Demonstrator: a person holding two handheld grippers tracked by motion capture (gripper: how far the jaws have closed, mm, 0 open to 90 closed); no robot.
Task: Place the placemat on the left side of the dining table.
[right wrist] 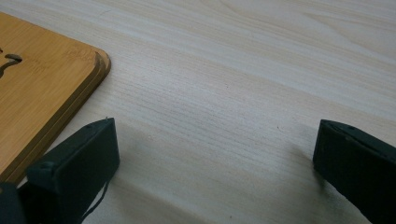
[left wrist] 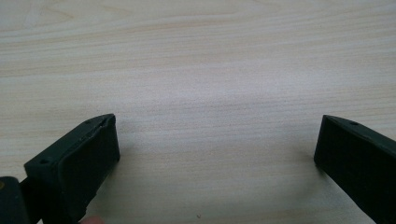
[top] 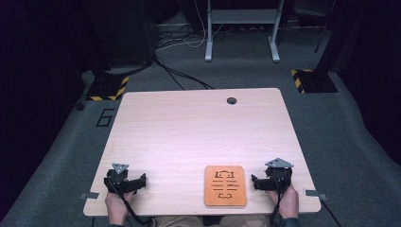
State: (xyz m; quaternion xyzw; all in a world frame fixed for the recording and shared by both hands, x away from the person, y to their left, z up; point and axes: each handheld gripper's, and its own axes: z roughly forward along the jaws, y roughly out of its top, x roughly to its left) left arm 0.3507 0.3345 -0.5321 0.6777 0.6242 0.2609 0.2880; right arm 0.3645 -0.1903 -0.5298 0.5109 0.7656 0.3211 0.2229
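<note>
An orange-brown wooden board [top: 225, 185] with cut-out slots lies flat near the table's front edge, right of centre. My right gripper [top: 255, 181] rests on the table just right of it, jaws wide apart and empty. In the right gripper view the board's rounded corner [right wrist: 42, 88] lies beside the left jaw, and the gripper [right wrist: 215, 149] frames bare wood. My left gripper [top: 143, 180] sits at the front left of the table, well away from the board. The left gripper view has the gripper [left wrist: 217, 144] open over bare tabletop.
The light wooden table [top: 198, 132] has a round cable hole [top: 231, 100] near its far edge. Metal clips [top: 89, 195] [top: 314, 193] stick out at the front corners. Beyond the table lie grey carpet, cables and a stand's legs [top: 241, 33].
</note>
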